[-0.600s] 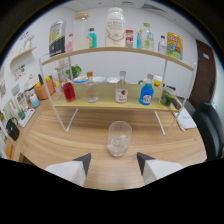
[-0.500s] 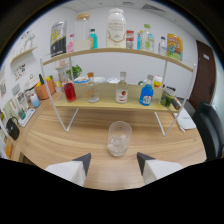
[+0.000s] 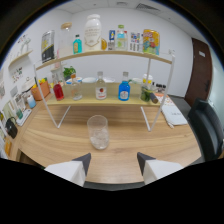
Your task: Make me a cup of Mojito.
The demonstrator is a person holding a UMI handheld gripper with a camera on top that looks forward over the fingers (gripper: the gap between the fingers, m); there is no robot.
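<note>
I'm holding my tongs (image 3: 114, 167) wide open w/ nothing gripped; clear ribbed glass (image 3: 98, 131), cylindrical, is standing just ahead on wood-grain worktop (image 3: 150, 142), below white-framed shelf (image 3: 107, 100).

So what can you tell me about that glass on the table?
The glass is a clear, colourless tumbler standing upright on the wooden table, in front of the two-tier shelf. It appears to hold ice cubes. Nothing touches it; the open gripper sits short of it, the glass just ahead of the fingers.
</note>
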